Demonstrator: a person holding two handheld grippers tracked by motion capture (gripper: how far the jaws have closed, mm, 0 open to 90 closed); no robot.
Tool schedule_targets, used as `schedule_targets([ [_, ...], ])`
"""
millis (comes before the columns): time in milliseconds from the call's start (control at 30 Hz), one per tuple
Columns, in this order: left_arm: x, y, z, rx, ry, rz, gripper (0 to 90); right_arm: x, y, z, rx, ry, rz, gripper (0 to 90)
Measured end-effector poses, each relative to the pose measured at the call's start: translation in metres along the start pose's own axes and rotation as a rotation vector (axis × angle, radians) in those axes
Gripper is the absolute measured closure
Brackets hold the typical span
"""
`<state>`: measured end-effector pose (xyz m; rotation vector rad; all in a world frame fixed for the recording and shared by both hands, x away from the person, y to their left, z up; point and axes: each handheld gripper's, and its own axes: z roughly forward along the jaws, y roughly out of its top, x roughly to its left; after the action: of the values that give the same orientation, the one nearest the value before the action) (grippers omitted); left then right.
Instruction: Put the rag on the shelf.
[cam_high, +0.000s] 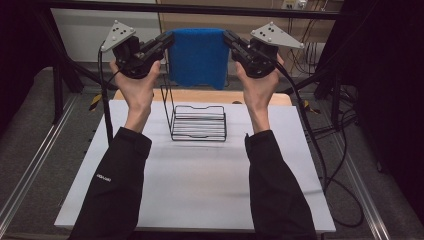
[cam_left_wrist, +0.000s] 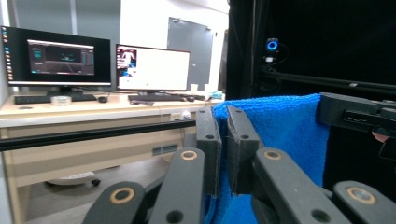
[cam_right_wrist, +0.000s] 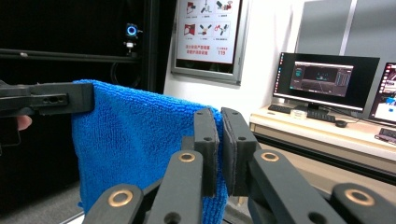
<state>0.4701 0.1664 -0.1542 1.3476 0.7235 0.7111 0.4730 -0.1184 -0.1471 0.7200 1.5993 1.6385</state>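
Note:
A blue towel (cam_high: 199, 56) hangs folded in the air, stretched between both grippers high above the table. My left gripper (cam_high: 169, 40) is shut on the towel's left top corner, and my right gripper (cam_high: 228, 38) is shut on its right top corner. In the left gripper view the jaws (cam_left_wrist: 224, 122) pinch the towel (cam_left_wrist: 285, 130) edge, with the other gripper (cam_left_wrist: 359, 114) clamped at the far corner. In the right gripper view the jaws (cam_right_wrist: 220, 125) pinch the towel (cam_right_wrist: 135, 144), and the other gripper (cam_right_wrist: 49, 99) holds its far corner. A black wire rack (cam_high: 198, 122) stands on the white table (cam_high: 200, 180) below the towel.
A wooden board (cam_high: 200, 96) lies at the table's far edge behind the rack. Black frame bars (cam_high: 190, 7) cross overhead and at the sides. Cables (cam_high: 320, 145) trail down the right side. Desks with monitors (cam_left_wrist: 58, 57) stand beyond the table.

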Motion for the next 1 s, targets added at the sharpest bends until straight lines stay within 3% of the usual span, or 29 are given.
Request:
schedule_targets([
  [500,0.018,-0.012,0.016,-0.013,0.023,-0.023,84.8,-0.010,-0.006,0.028,0.038,-0.009,-0.014,85.7],
  [1000,0.025,-0.033,0.017,0.029,0.023,0.000,84.8,-0.011,-0.029,0.034,0.083,0.008,-0.014,85.7],
])
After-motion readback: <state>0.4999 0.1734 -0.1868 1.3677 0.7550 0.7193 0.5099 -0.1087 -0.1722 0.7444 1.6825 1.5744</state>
